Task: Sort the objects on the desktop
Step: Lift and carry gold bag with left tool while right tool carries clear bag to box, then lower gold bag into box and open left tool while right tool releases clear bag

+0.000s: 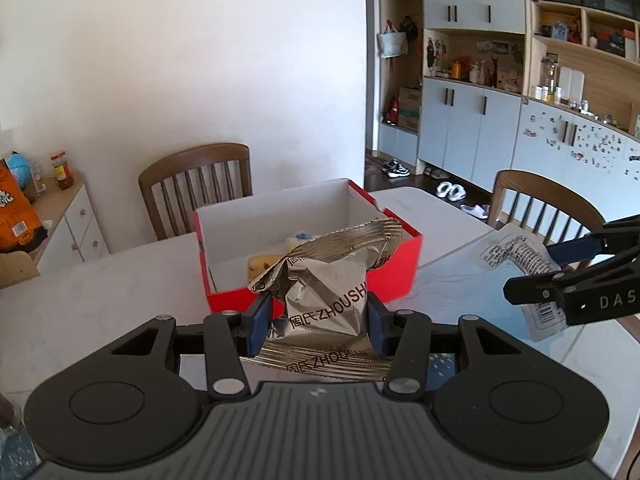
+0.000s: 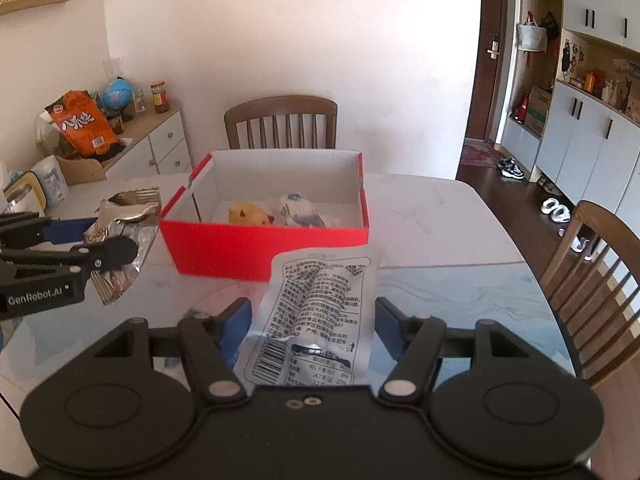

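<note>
A crumpled silver foil snack packet (image 1: 326,280) printed ZHOUSHI hangs between the blue pads of my left gripper (image 1: 319,320), which is shut on it above the table. My right gripper (image 2: 312,320) is shut on a flat white packet (image 2: 320,292) with black print and a barcode, also lifted off the table. Just beyond both stands an open red box (image 2: 264,250) with a white inside, holding a yellow soft toy (image 2: 246,214) and a white-and-blue item (image 2: 298,210). The left gripper (image 2: 112,236) with its foil packet shows at the left edge of the right wrist view.
The box sits on a pale marble table (image 2: 432,208). Wooden chairs stand behind it (image 2: 280,120) and at the right (image 2: 592,264). A low white cabinet (image 2: 168,140) at the left carries an orange snack bag (image 2: 82,122), a globe and jars.
</note>
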{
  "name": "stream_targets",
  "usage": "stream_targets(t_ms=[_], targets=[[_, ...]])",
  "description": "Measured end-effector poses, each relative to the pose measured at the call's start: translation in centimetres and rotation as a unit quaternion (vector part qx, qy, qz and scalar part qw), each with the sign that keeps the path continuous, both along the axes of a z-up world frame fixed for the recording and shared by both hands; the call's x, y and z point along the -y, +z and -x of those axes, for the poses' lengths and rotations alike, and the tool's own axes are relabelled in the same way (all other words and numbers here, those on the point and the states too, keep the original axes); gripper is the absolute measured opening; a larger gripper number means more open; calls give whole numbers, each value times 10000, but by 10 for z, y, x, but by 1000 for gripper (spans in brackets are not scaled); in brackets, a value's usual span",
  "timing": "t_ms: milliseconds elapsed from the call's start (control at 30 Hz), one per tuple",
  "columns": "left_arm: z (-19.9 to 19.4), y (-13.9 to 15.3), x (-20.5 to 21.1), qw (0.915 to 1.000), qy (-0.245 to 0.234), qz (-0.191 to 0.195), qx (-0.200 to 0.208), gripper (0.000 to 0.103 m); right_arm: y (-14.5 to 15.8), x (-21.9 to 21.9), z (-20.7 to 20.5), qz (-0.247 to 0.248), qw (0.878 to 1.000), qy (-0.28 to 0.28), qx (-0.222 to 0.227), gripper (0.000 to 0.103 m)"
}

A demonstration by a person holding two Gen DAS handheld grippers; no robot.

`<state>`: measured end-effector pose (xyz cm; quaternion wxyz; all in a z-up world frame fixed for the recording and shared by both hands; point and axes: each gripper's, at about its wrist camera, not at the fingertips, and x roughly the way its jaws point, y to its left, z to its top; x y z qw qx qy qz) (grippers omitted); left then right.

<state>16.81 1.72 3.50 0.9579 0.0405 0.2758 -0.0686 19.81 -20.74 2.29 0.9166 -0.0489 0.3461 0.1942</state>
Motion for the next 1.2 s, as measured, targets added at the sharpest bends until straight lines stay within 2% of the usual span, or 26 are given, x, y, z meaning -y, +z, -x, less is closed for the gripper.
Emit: stream_targets(t_ms=[833, 1200], targets=[[-103, 22, -32, 9981, 570, -29, -227, 47, 26, -33, -102, -27, 9988, 467, 151, 66], [-153, 15, -39, 9967, 600, -167, -530, 47, 12, -50, -139, 56, 9984, 562, 46, 66]])
